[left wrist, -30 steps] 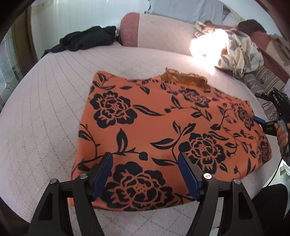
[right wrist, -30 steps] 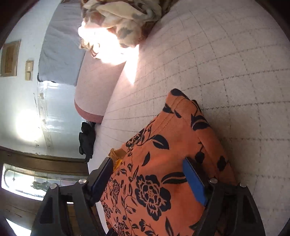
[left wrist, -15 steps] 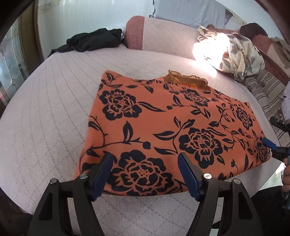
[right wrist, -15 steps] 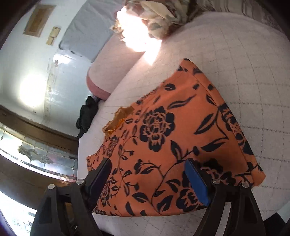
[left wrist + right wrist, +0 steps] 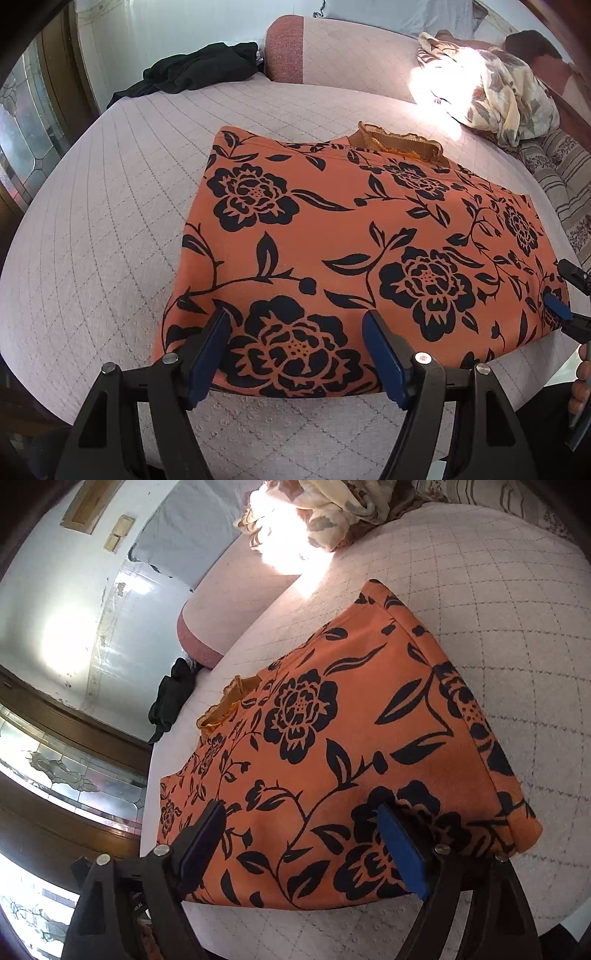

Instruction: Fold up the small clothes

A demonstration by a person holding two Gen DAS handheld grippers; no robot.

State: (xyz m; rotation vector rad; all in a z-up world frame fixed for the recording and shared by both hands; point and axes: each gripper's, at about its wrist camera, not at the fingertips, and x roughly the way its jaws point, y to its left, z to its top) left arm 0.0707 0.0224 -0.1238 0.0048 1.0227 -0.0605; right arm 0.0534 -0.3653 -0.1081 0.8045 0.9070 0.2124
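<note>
An orange garment (image 5: 332, 221) with black flowers lies spread flat on the quilted bed (image 5: 110, 184), a frilled tan hem (image 5: 399, 142) peeking out at its far edge. My left gripper (image 5: 295, 317) hovers open over the garment's near edge, nothing pinched between its blue pads. My right gripper (image 5: 300, 808) is also open, above the near side of the garment (image 5: 369, 720) in its own view. In the left wrist view the right gripper (image 5: 559, 284) shows at the garment's right corner, with a person's hand (image 5: 581, 384) below it.
Dark clothing (image 5: 199, 70) lies bunched at the bed's far left, beside a pink bolster (image 5: 332, 48). A crumpled floral blanket (image 5: 491, 92) sits in bright sunlight at the far right, with striped cushions (image 5: 565, 177) below it. A leaded-glass window (image 5: 22, 129) lines the left.
My right gripper drew back along the garment's right side toward its near corner and rolled, so more of the cloth now shows in its view. The garment has not moved.
</note>
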